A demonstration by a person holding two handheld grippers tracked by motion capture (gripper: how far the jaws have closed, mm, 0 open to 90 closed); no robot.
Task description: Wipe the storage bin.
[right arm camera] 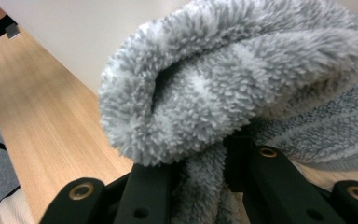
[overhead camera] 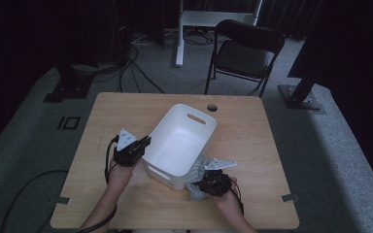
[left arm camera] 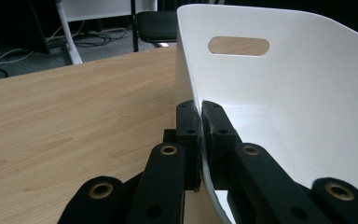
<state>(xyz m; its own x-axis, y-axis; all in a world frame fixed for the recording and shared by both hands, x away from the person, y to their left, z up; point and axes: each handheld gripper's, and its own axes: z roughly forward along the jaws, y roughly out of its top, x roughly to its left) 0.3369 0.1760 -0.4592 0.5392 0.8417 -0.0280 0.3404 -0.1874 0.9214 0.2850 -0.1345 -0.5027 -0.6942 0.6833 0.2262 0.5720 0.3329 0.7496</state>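
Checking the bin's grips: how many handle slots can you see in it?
2: one slot in the bin's far end wall, one in its near end wall. None seems hidden.

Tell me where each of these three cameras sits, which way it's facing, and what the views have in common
High view: above the person's side, looking forward and down on the table; both forearms enter from below, left gripper on the white bin, right gripper at the grey fluffy cloth.
Left gripper view: rides that gripper, looking along its jaws clamped on the bin's wall.
Right gripper view: rides that gripper, jaws closed on the cloth; a sleeve shows.
Shared: all three show the bin and the wooden tabletop.
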